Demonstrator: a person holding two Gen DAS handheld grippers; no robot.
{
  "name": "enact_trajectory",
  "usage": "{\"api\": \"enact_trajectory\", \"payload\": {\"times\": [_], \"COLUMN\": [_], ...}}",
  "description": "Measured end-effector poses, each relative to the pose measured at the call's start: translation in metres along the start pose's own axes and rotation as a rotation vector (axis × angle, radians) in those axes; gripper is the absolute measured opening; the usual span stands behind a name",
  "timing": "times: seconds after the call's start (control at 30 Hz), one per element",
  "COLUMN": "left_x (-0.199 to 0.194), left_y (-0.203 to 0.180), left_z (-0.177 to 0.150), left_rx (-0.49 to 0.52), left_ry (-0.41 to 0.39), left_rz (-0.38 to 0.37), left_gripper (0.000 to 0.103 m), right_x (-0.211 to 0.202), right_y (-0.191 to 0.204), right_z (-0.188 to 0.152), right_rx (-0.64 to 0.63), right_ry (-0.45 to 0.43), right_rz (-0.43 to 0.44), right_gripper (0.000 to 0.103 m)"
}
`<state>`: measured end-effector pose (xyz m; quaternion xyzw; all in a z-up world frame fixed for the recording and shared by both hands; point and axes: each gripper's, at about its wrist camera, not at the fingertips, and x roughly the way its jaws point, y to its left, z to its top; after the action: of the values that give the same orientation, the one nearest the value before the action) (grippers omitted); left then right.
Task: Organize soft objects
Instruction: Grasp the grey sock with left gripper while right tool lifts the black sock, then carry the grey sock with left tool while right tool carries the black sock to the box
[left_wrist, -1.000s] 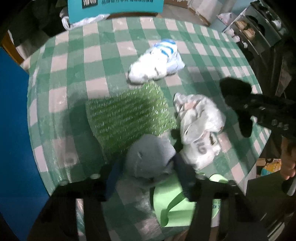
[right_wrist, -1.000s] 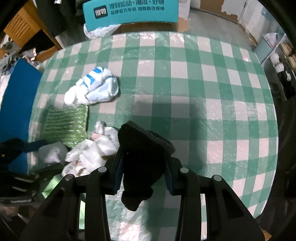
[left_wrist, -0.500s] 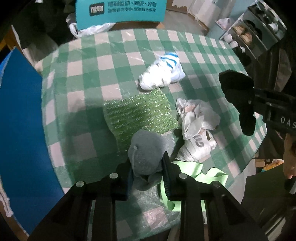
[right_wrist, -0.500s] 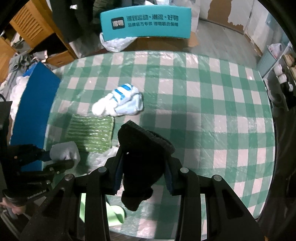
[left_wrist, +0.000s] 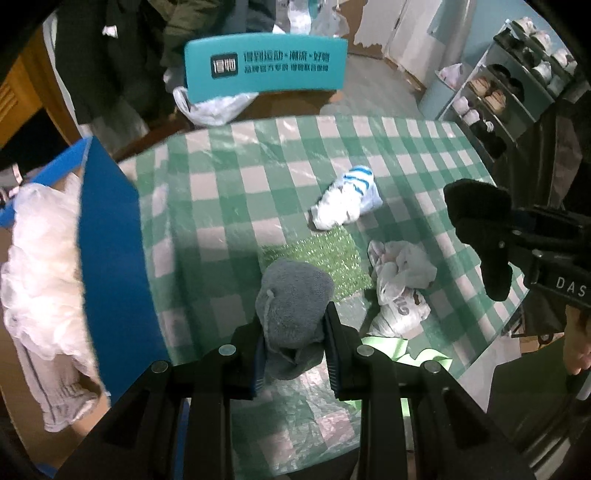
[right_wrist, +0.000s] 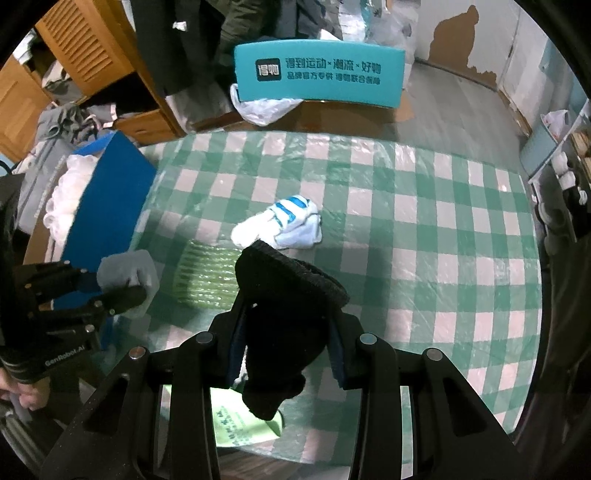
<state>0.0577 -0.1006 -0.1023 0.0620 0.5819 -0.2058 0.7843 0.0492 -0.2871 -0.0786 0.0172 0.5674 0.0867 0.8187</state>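
Both grippers are loaded here. The left gripper (left_wrist: 293, 334) is clamped on a grey sock (left_wrist: 293, 295), held up above the checkered surface (left_wrist: 258, 177) just beside the blue bin (left_wrist: 110, 236), which already has white plastic stuff in it. The right gripper (right_wrist: 282, 349) is pinching a black sock (right_wrist: 288, 295) over the surface's near side.

What could go wrong: the grey sock is only caught by its lower part, with the bulk bulging out past the fingers, so a quick swing toward the bin could let it slide out and land on the surface or floor. The bin wall sits close, so clipping it looks possible too. The black sock hangs loose below the jaws and could snag the crumpled plastic bag (left_wrist: 400, 273) or green bubble wrap (right_wrist: 207, 277). The blue-striped white sock (right_wrist: 284, 221) lies well apart, not at risk.
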Motion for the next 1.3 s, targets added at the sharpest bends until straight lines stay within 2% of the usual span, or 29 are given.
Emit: {"api": "enact_trajectory", "payload": {"times": [0.27,0.5,1.3], "left_x": [-0.025,-0.038,-0.075], "left_y": [0.0,0.005,0.057], "left_z": [0.002,0.002,-0.009], "left_rx": [0.029,0.021,-0.095], "left_ry": [-0.063,-0.087,-0.145], "left_rz": [0.028,0.02,0.032], "left_gripper": [0.027,0.027,0.027], "right_x": [-0.012,-0.02,-0.03], "right_y": [0.01,0.023,0.084], "right_z": [0.008,0.015,0.038], "right_rx": [-0.011,-0.03,-0.132], "right_ry": [-0.033,-0.056,-0.09], "right_rz": [0.018,0.041,0.126], "right_gripper": [0.036,0.036,0.036]}}
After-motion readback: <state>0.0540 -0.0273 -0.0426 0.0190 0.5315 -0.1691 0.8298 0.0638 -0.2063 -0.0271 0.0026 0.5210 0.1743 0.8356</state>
